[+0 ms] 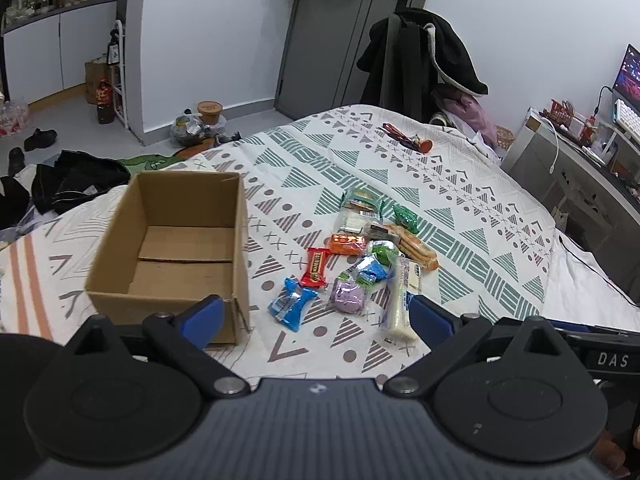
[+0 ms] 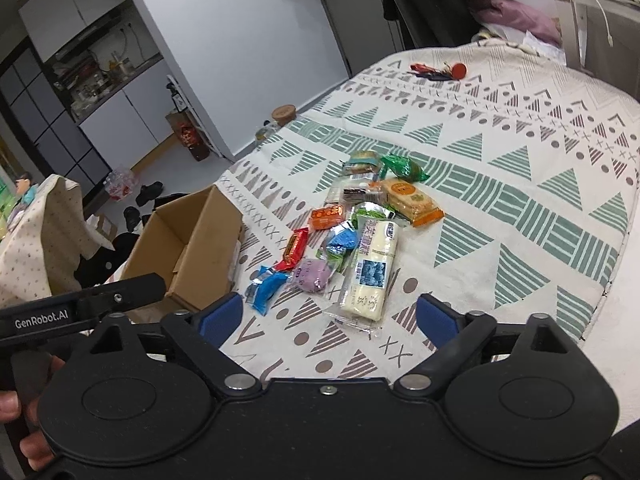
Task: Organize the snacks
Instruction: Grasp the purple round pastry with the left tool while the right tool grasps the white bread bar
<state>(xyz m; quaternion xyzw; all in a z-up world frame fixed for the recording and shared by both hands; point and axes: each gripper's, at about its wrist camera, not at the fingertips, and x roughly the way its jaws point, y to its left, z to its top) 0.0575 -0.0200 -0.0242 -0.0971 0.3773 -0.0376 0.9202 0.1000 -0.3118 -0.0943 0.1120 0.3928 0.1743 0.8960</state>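
I'm hovering both tools, left tool (image 1: pixel 316 316) and right tool (image 2: pixel 328 316), spread wide; snack pile (image 1: pixel 360 256) overlapping ahead, labels unreadable, cardboard box (image 1: pixel 176 248) front-left.

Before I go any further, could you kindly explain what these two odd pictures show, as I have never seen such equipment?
A person holds a two-finger gripper in each hand, each carrying a fisheye camera that looks along its fingers. One picture is from the left gripper, one from the right gripper; the black and blue parts are their fingers. Both are open and hold nothing. On the patterned bedspread stands an open, empty cardboard box, with a pile of wrapped snacks beside it.
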